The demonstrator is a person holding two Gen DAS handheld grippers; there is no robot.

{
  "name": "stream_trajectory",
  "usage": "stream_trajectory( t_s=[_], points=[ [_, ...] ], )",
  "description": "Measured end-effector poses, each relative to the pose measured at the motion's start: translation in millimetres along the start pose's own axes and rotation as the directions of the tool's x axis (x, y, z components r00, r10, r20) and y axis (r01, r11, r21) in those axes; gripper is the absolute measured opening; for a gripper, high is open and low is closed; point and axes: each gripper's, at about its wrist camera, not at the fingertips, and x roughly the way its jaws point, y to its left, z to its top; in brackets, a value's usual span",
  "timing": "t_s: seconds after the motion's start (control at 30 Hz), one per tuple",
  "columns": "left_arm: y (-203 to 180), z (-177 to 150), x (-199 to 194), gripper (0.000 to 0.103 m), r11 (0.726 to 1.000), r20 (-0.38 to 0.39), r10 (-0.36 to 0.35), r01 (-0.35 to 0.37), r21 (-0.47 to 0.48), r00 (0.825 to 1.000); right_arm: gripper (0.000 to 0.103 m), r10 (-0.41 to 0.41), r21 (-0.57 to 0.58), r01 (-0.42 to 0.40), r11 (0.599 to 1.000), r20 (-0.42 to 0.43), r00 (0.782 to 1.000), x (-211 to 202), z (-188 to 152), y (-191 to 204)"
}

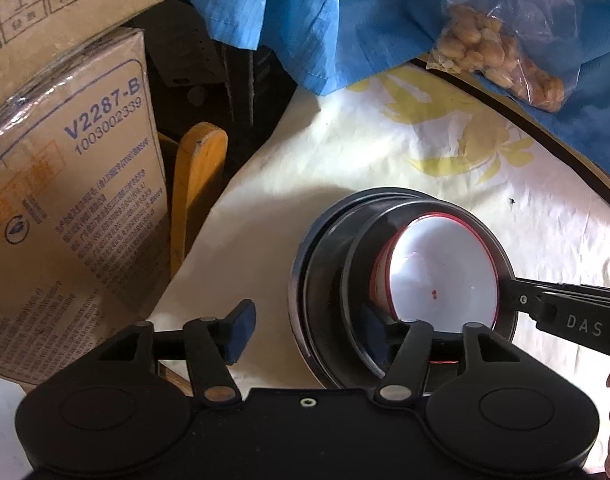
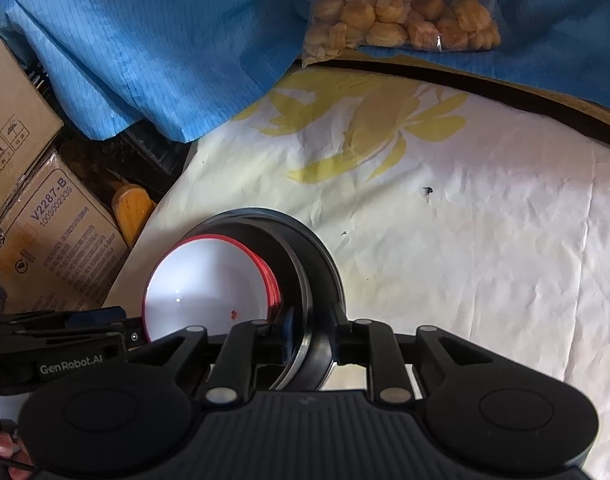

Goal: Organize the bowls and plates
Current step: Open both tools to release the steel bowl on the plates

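A stack of black bowls (image 1: 329,264) sits on the white cloth, with a white red-rimmed bowl (image 1: 445,264) nested on top. My left gripper (image 1: 307,330) is open; its right finger reaches inside the stack's near rim and its left finger stands outside, to the left. In the right wrist view the same black stack (image 2: 321,264) and white bowl (image 2: 205,280) show. My right gripper (image 2: 313,340) straddles the black rims, one finger inside and one outside, closed on them. The left gripper's side shows at the left (image 2: 65,344).
Cardboard boxes (image 1: 73,184) and a yellow wooden chair back (image 1: 197,184) stand off the table's left edge. Blue cloth (image 1: 313,12) and a bag of round snacks (image 1: 501,52) lie at the back. The white floral tablecloth (image 2: 485,220) stretches to the right.
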Motion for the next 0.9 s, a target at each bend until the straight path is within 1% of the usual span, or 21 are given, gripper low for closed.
stream_trajectory(
  t_s=[0.1,0.17,0.4,0.43,0.47,0.57,0.63,0.67,0.9],
  points=[
    [1.0,0.0,-1.1,0.067,1.000,0.007,0.008,-0.008,-0.001,1.000,0.026,-0.010,-0.004,0.010,1.000,0.007,1.000,-2.1,-0.7,0.9],
    [1.0,-0.7,-1.1,0.071,1.000,0.012,0.014,-0.014,0.002,1.000,0.027,-0.015,-0.005,0.015,1.000,0.009,1.000,-2.9,-1.3,1.0],
    [2.2,-1.9,-1.5,0.073,1.000,0.023,0.022,-0.022,0.005,1.000,0.034,-0.022,-0.001,0.022,1.000,0.022,1.000,-6.5,-3.7,-1.0],
    [2.2,-1.8,-1.4,0.075,1.000,0.024,0.021,-0.021,0.005,0.999,0.034,-0.023,0.000,0.023,1.000,0.024,0.999,-7.1,-3.7,-1.2],
    [2.5,-1.6,-1.6,0.079,1.000,0.026,0.022,-0.022,0.004,0.999,0.035,-0.024,0.000,0.024,1.000,0.027,0.999,-7.6,-3.8,-1.4],
    [2.7,-0.8,-3.3,0.084,0.999,0.041,0.040,-0.040,0.009,0.998,0.039,-0.030,-0.001,0.030,1.000,0.039,0.999,-9.7,-4.0,-1.8],
    [3.8,0.1,-4.4,0.085,0.999,0.044,0.039,-0.039,0.005,0.998,0.045,-0.029,-0.002,0.029,1.000,0.047,0.998,-11.5,-4.2,-2.5],
    [4.5,0.4,-4.8,0.085,0.999,0.044,0.038,-0.038,0.003,0.998,0.047,-0.031,0.000,0.031,1.000,0.050,0.998,-12.2,-4.5,-2.8],
    [5.0,-0.2,-7.9,0.087,0.999,0.052,0.043,-0.043,-0.002,0.998,0.048,-0.034,-0.002,0.034,0.999,0.062,0.998,-15.3,-6.9,-2.3]
  ],
)
